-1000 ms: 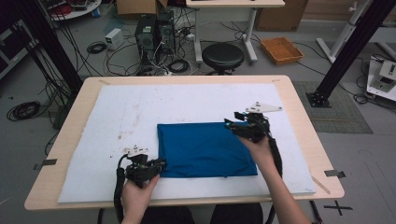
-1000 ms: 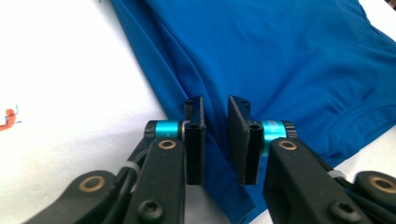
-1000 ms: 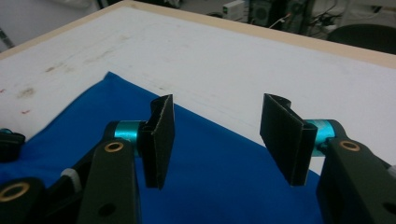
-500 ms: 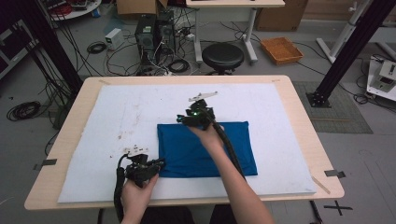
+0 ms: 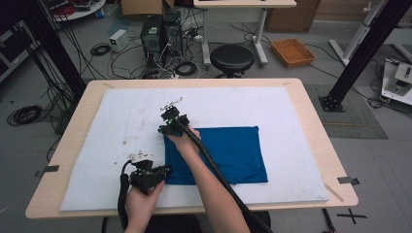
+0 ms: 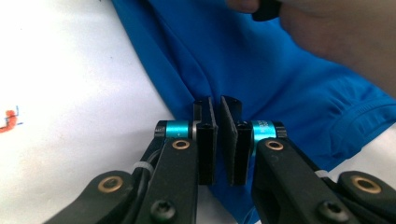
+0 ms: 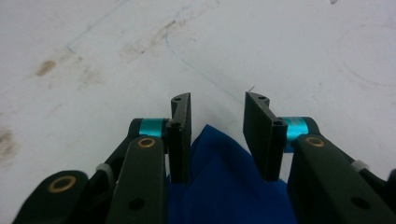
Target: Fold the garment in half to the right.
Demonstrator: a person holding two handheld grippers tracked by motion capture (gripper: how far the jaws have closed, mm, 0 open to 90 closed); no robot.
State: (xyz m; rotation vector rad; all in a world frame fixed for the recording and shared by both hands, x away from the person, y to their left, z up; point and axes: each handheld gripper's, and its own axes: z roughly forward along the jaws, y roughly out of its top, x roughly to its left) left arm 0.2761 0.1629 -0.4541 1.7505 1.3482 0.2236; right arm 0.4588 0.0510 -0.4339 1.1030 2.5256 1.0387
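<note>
High view: blue cloth (image 5: 221, 153) lies folded flat on the white mat (image 5: 301, 121), right of centre and toward the near edge, on a wood table (image 5: 316, 116). Left gripper (image 5: 163, 171) sits at the cloth's near-left corner, held in the left hand (image 5: 141, 201). Right gripper (image 5: 165, 127) is at the far-left corner, right forearm (image 5: 209, 182) crossing diagonally over the cloth.

Left gripper view: jaws nearly together, thin gap, cloth (image 6: 261, 65) edge pinched between them; fabric wrinkles up from the jaws. The other hand (image 6: 336, 32) is at the top right, over the cloth. Mat (image 6: 70, 93) to the left, small red mark (image 6: 9, 119) on it.

Right gripper view: jaws clearly apart, a raised point of cloth (image 7: 224, 182) between them, touching the left jaw, not clamped. Stained mat (image 7: 280, 46) beyond, with faint pen lines.

Stool (image 5: 232, 58), computer towers (image 5: 159, 34) and cables on the floor behind the table.
</note>
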